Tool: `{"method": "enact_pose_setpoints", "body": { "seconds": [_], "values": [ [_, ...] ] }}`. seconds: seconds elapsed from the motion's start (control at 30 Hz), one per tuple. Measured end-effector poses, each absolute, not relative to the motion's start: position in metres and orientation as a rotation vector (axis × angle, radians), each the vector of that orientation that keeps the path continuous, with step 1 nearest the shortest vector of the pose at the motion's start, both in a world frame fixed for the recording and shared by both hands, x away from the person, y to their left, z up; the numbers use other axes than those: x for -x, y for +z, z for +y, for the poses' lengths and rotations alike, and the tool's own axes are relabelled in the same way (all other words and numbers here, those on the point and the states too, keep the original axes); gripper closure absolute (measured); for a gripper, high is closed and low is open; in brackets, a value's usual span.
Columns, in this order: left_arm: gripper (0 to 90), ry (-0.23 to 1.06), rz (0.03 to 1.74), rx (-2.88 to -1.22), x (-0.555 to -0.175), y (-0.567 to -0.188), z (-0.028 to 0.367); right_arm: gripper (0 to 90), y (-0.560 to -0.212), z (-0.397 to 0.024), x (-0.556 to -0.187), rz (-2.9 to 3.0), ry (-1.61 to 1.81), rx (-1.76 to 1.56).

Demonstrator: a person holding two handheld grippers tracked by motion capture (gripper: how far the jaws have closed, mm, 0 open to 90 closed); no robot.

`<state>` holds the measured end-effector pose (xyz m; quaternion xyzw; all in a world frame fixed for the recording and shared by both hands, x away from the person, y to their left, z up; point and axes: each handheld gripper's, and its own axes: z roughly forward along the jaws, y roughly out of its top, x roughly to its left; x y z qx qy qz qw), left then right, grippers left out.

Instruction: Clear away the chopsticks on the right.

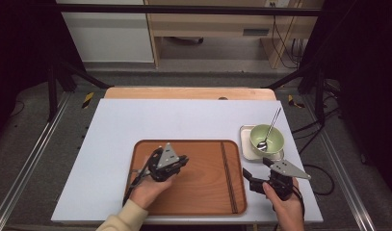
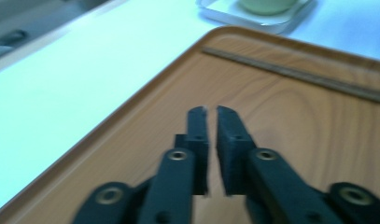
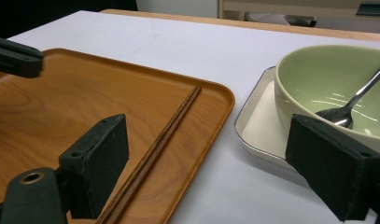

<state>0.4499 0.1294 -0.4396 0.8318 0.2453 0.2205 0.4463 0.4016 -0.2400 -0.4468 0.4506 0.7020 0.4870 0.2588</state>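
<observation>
Chopsticks lie side by side along the right edge of the wooden tray, running near to far, and nothing is touching them. I've got my left gripper hovering over the middle-left of the tray, aimed toward the right. In the left gripper view its two black jaws stand almost together with only a thin slit between them, and that slit is empty; bare wood grain sits under them. In that same view the chopsticks cross the far part of the tray, well apart from the jaw tips. My right gripper sits just off the tray's right rim, over the white table at the near right. In the right gripper view its pads are spread wide with nothing between them, and the chopsticks run up between the two jaws on the tray, nearer the left pad. Just beyond, to the right, a green bowl stands on a small white square plate, and a metal spoon leans in the bowl with its handle pointing far and right. Plate and tray are near each other but not touching, a strip of table between them.
</observation>
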Motion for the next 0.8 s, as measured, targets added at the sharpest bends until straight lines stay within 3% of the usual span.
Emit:
{"method": "enact_pose_setpoints", "body": {
  "seconds": [0.13, 0.23, 0.53, 0.8],
  "values": [
    [47.1, 0.656, 0.639, -1.99, -0.439, -0.44, 0.163, 14.8, -0.445, -0.242, -0.402, 1.834, 1.293, -1.221],
    [31.9, 0.668, 0.695, -1.919, -0.435, -0.441, 0.187, 15.0, -0.445, -0.246, -0.402, 1.807, 1.31, -1.256],
    [11.6, 0.714, 0.816, -1.793, -0.434, -0.449, 0.25, 10.4, -0.442, -0.248, -0.401, 1.794, 1.3, -1.261],
    [6.7, 0.784, 0.879, -1.716, -0.423, -0.455, 0.287, 9.7, -0.441, -0.251, -0.401, 1.785, 1.306, -1.28]
  ]
}}
